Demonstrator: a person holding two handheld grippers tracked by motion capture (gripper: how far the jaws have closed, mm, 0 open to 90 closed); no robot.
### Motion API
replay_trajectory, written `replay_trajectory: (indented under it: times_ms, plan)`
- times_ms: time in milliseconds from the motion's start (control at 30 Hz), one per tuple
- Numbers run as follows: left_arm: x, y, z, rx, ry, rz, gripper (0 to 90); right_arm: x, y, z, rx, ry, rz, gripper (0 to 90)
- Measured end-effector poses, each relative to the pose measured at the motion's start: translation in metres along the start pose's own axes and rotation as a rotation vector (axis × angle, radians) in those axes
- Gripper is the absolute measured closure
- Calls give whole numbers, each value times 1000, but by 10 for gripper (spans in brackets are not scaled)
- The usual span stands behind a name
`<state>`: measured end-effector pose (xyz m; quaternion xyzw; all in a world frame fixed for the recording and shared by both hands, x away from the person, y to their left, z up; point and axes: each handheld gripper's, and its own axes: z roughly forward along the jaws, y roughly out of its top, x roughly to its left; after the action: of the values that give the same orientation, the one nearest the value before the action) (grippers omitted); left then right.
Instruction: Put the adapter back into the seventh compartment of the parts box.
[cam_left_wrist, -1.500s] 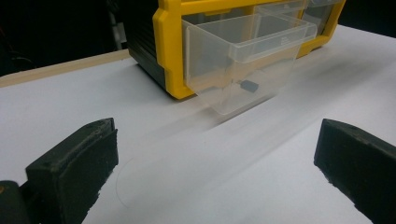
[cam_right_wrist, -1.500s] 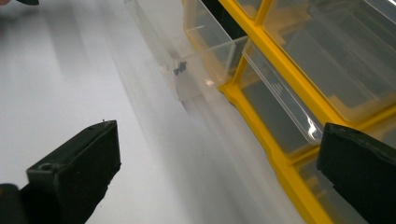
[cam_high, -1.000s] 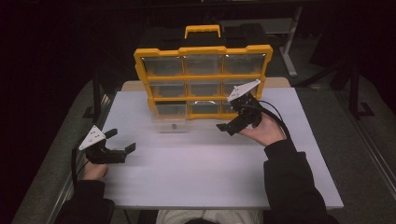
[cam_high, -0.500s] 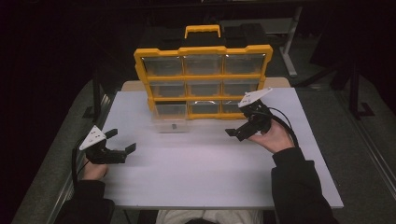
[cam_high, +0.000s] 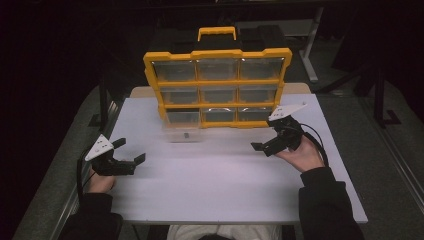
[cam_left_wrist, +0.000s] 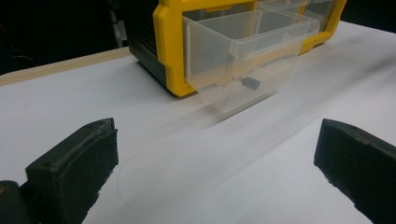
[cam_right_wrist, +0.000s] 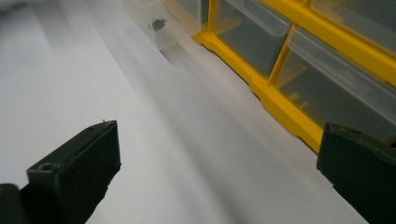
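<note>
Yellow organizer (cam_high: 217, 82) stands upright at the far middle of the white table (cam_high: 215, 185), nine clear drawers in a 3x3 grid. Bottom-left drawer (cam_high: 183, 131) is pulled out toward the near side, front end resting on the table; a small dark part (cam_high: 186, 134) lies inside it, also visible in the left gripper view (cam_left_wrist: 250, 83) and the right gripper view (cam_right_wrist: 158, 24). Left gripper (cam_high: 131, 151) sits low over the table at near left, jaws spread wide, holding nothing, pointed toward the pulled-out drawer (cam_left_wrist: 243, 58) and well apart from it. Right gripper (cam_high: 266, 140) is at the right, just in front of the organizer's bottom-right corner, jaws also wide apart and empty, not touching the yellow frame (cam_right_wrist: 280, 105). Both hands grip their tools from the near side
</note>
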<state>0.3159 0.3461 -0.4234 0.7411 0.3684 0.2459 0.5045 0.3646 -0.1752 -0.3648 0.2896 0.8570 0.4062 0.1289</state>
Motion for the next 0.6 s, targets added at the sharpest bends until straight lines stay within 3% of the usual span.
replay_trajectory:
  times_ms: [600]
  plan:
    - [0,0,-1,-1,-1,-1,0,-7,-49,-15,-32,-22,118,0]
